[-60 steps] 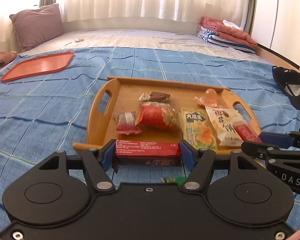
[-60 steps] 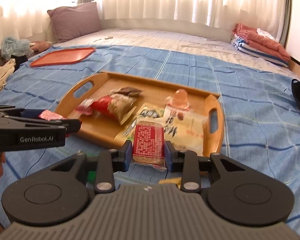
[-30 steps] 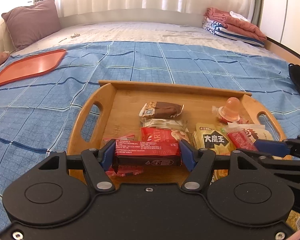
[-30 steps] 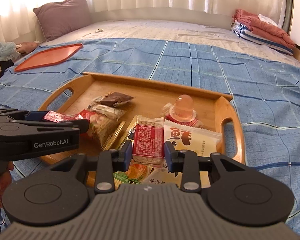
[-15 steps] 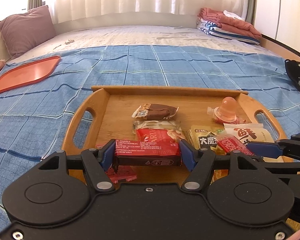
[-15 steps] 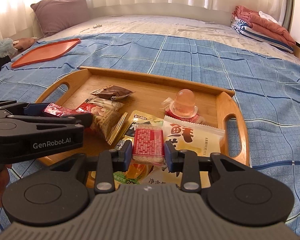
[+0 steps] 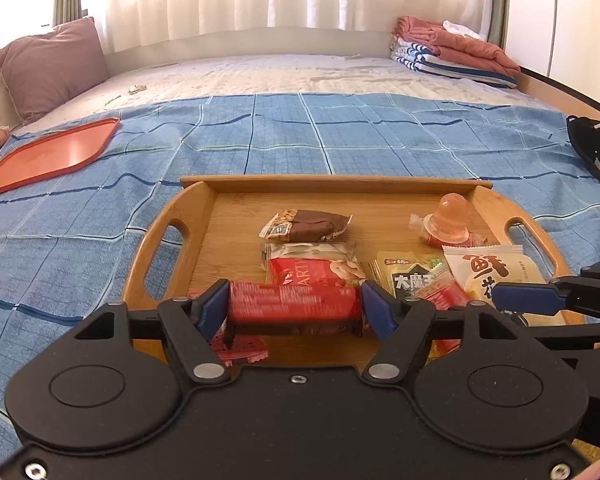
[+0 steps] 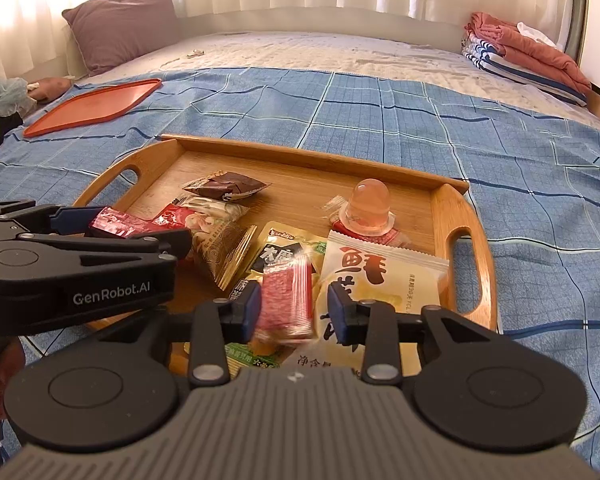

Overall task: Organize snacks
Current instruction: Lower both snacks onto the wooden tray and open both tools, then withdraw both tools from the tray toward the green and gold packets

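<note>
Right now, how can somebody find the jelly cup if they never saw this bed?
Look at the wooden tray on the blue checked blanket. Near its far right corner stands the jelly cup. It alone is a clear pink dome; its neighbours are flat packets.

Wooden tray sits on bed, snack packets piled inside, jelly cup toward right handle; flat tray far left behind.

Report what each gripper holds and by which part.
Nothing firmly: both sets of jaws are opening. The left gripper straddles a red snack bar by its ends; the right gripper has a red packet dropping between its pads.
</note>
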